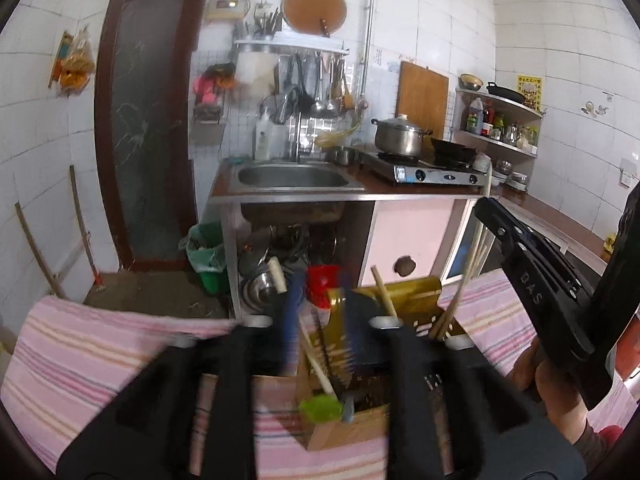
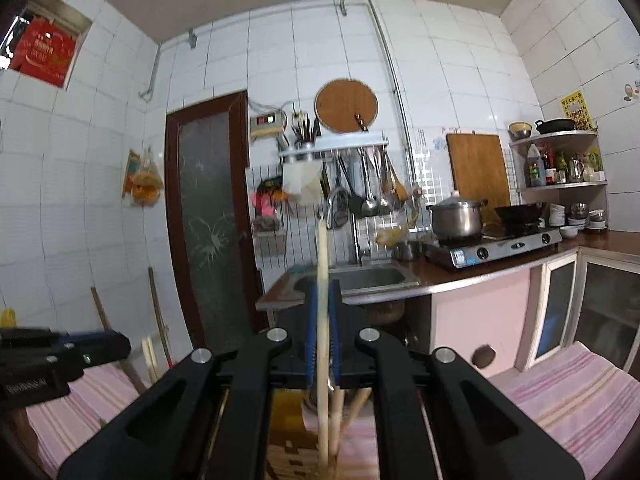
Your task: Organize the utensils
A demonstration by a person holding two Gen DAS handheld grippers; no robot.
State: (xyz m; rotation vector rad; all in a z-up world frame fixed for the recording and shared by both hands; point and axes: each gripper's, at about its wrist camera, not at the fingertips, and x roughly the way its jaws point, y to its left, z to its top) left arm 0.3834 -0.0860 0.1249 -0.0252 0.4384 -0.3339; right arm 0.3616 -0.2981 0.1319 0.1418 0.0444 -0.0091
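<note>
Your pink striped cloth (image 1: 100,344) covers the surface, and on it stands the brown cardboard box (image 1: 344,428) with the amber slotted plastic utensil holder (image 1: 416,292) just behind it. Several pale wooden chopsticks (image 1: 460,300) lean in the holder, and a green-tipped utensil (image 1: 320,408) lies in the box. Your left tool (image 1: 320,344) hangs over the box, its jaws partly apart with nothing pressed between them. Your right tool (image 2: 322,344) is clamped narrow on a long pale wooden chopstick (image 2: 322,256), held upright above the holder. You appear mid-sorting: next, lower that chopstick into the holder beside the others, then release.
</note>
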